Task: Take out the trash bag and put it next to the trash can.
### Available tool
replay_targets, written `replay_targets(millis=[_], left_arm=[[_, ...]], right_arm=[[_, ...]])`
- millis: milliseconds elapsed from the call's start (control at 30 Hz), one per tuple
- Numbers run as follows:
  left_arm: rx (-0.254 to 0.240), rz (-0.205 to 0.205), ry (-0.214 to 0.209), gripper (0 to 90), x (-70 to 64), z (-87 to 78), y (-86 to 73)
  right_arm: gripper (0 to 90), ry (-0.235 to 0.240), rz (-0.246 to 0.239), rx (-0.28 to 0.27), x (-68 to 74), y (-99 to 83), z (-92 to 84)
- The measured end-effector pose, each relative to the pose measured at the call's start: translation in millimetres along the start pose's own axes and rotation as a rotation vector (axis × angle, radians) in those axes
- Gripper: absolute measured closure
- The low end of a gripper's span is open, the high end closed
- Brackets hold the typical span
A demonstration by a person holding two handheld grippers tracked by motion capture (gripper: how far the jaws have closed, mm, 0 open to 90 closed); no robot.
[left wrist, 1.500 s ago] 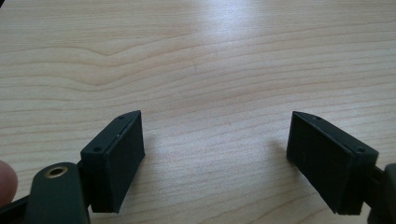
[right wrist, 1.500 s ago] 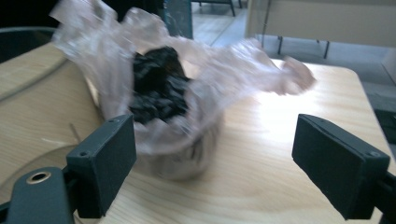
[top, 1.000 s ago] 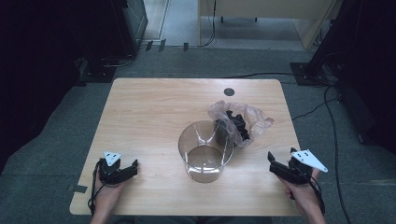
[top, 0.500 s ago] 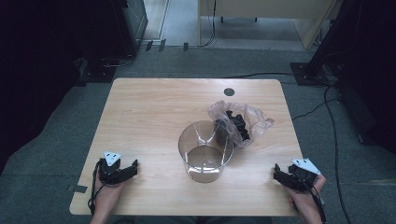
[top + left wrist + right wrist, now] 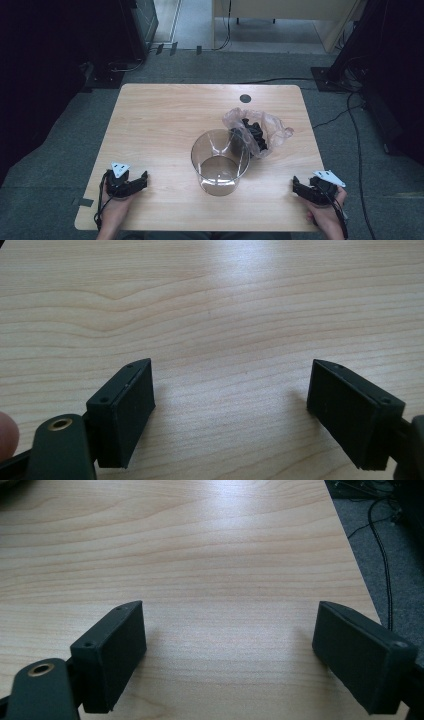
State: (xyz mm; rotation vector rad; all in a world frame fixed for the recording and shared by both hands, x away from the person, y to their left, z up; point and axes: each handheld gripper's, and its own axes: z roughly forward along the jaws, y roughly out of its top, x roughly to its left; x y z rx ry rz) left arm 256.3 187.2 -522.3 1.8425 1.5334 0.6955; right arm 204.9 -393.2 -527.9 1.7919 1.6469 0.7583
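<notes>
A clear round container [image 5: 220, 161] stands upright at the table's middle, with nothing visible inside. Just behind it to the right lies a crumpled clear plastic bag [image 5: 272, 131] holding several black pieces [image 5: 254, 133]. My left gripper [image 5: 143, 179] rests on the table near the front left corner, well left of the container. In the left gripper view that gripper [image 5: 230, 415] is open over bare wood. My right gripper [image 5: 296, 186] rests near the front right corner. The right gripper view shows my right gripper [image 5: 230, 657] open too, holding nothing.
The wooden table [image 5: 165, 115] has a small dark round hole [image 5: 245, 98] near its far edge. Grey carpet surrounds it, with cables [image 5: 357, 150] on the floor to the right. The table's right edge [image 5: 350, 555] runs close to my right gripper.
My right gripper has drawn back toward the table's near edge and lowered onto the wood. The left gripper, container and bag have stayed put.
</notes>
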Motion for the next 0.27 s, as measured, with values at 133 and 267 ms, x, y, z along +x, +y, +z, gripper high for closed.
replay_targets(millis=[133,267], left_arm=[[0.0,0.0,-0.001,18.5,0.0,0.0,0.0],[0.0,0.003,-0.002,18.5,0.0,0.1,0.2]], right_arm=[[13.7,0.0,0.0,0.0,0.0,0.0,0.0],[13.7,0.0,0.0,0.0,0.0,0.0,0.0]])
